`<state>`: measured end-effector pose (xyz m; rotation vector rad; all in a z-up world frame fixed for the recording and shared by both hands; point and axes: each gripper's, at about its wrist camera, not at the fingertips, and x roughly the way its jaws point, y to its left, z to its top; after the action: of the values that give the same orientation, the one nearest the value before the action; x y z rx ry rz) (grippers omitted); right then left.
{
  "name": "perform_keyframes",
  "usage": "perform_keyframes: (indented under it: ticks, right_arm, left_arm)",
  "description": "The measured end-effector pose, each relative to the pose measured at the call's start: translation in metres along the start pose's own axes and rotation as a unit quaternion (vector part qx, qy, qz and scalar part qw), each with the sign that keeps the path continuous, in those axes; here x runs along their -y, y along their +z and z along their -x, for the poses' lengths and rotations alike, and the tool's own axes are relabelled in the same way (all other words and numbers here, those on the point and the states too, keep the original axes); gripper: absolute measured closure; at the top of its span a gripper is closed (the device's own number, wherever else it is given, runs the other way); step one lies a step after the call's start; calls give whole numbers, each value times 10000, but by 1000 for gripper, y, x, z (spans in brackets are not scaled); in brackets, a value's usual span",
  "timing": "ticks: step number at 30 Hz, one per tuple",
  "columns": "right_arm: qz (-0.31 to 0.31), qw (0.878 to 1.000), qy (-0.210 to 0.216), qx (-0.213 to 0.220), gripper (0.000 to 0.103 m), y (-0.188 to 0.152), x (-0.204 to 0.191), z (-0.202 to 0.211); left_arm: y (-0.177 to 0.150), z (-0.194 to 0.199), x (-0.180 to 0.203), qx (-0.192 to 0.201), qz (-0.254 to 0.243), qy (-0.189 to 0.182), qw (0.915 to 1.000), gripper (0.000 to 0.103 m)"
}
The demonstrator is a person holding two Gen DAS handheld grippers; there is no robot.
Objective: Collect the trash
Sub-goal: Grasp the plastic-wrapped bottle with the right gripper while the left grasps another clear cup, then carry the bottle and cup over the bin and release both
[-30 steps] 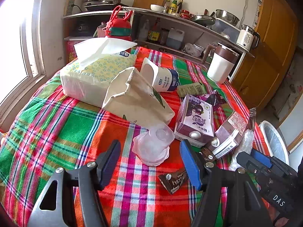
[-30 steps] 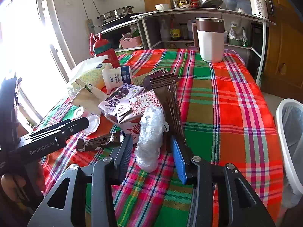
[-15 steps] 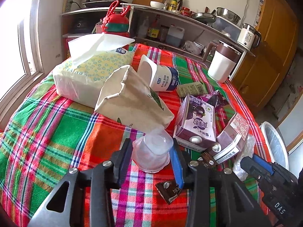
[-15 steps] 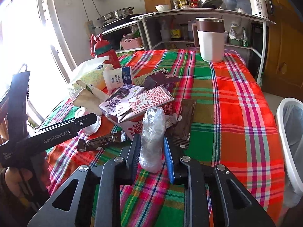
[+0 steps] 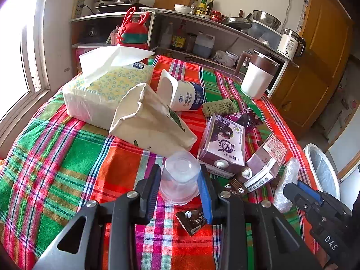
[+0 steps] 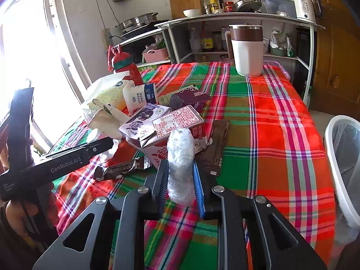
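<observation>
Clear cup [image 5: 181, 177] clamped; bin [image 6: 344, 171] beyond bare right table edge

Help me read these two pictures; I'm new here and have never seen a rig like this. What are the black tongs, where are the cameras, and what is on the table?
No robot here: a person holds a hand-held gripper in each hand, each with a fisheye camera looking along its jaws. The left wrist view shows the left gripper, whose jaws have just closed onto a clear plastic cup lying on the plaid tablecloth. The right wrist view shows the right gripper, shut on a crumpled clear plastic wrap. Also on the table: a purple drink carton, a yogurt cup on its side, a tissue pack, a paper bag, a brown snack wrapper and a tumbler. A white bin stands beside the table.
</observation>
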<state>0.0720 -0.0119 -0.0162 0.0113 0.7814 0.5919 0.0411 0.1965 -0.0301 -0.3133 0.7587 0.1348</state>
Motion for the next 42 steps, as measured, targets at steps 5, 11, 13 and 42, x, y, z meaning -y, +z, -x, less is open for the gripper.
perform_keyframes:
  ticks: [5,11,13,42]
  right_arm:
    - [-52,10000,20,83,81,0,3,7]
    - [-120,9997,13,189,81,0,8,18]
    - [-146,9997,8,212,81,0,11,21]
    - [-650,9915,-676,906,81,4,92,101]
  left_arm:
    - [1,11,7,93,-55,-60,9999,68]
    - [2,25,20,220,-201,-187,9994,68]
    - [2,29,25,248,-260,-236,9991,68]
    - [1,36,155,345,-1399,-990,9846,68]
